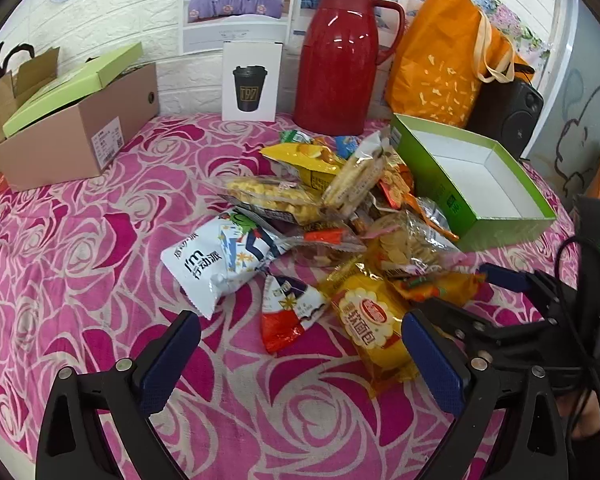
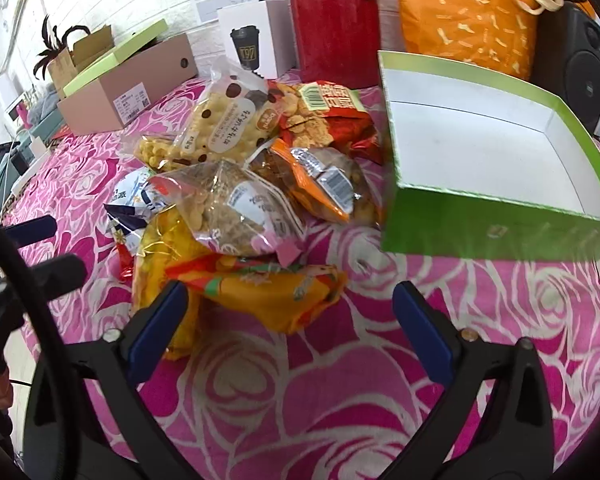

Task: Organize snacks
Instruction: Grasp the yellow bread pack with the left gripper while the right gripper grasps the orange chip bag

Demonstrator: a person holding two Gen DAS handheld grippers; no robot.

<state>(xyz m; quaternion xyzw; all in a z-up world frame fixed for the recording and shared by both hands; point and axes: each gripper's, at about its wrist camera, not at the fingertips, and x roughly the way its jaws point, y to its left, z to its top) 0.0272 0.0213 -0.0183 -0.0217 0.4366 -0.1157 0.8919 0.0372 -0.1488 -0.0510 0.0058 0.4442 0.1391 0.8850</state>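
Left wrist: snack pile beside green box (claws agape).

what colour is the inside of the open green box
White inside the green box, green outer walls; clearest in the right wrist view.

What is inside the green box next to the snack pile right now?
The green box shows only its bare white floor and inner walls; no snack lies in it. The strip of floor just behind its near wall is hidden. The snack pile sits outside, beside it.
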